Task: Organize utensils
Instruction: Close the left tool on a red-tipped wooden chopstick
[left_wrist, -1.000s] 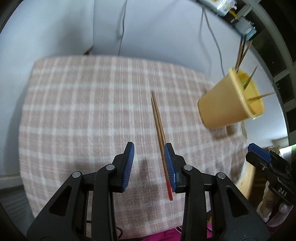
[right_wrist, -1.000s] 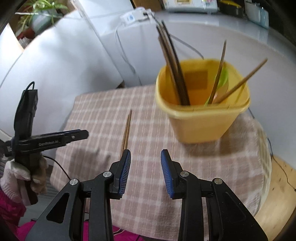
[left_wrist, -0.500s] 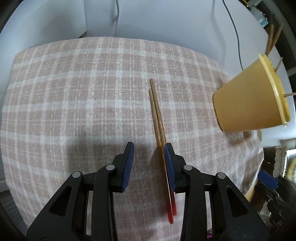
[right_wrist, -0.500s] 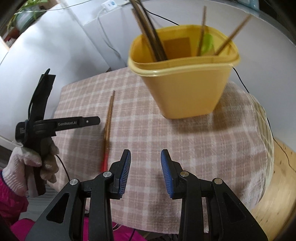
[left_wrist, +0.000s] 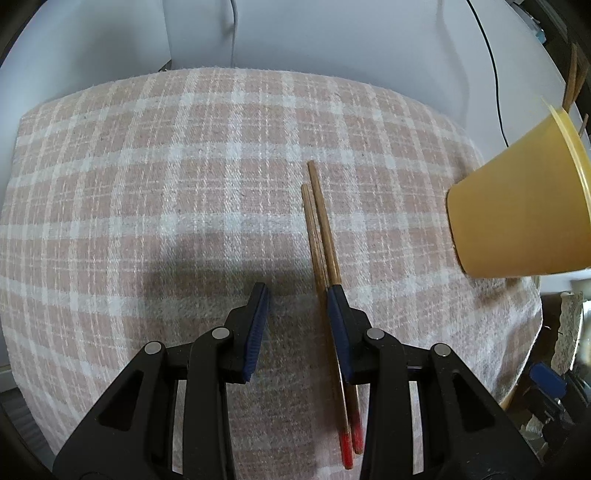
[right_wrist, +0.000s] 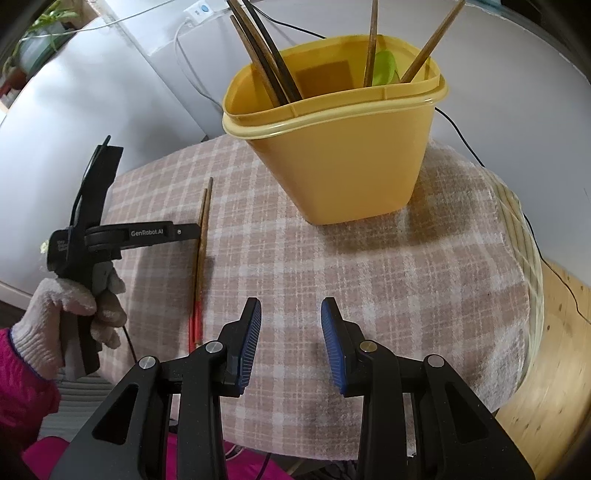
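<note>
Two slim wooden chopsticks (left_wrist: 322, 240) with red-painted ends lie side by side on the bench's pink-and-white checked woven cloth (left_wrist: 147, 192). The left gripper (left_wrist: 297, 302), jaws parted and empty, hangs over them, its right pad beside the pair. The right gripper (right_wrist: 290, 314) is likewise parted and empty. One yellow plastic tub (right_wrist: 343, 162) holds about six upright sticks.

both the left hand-held gripper (left_wrist: 297, 295) and right hand-held gripper (right_wrist: 291, 308) seemingly gape, angled down.
</note>
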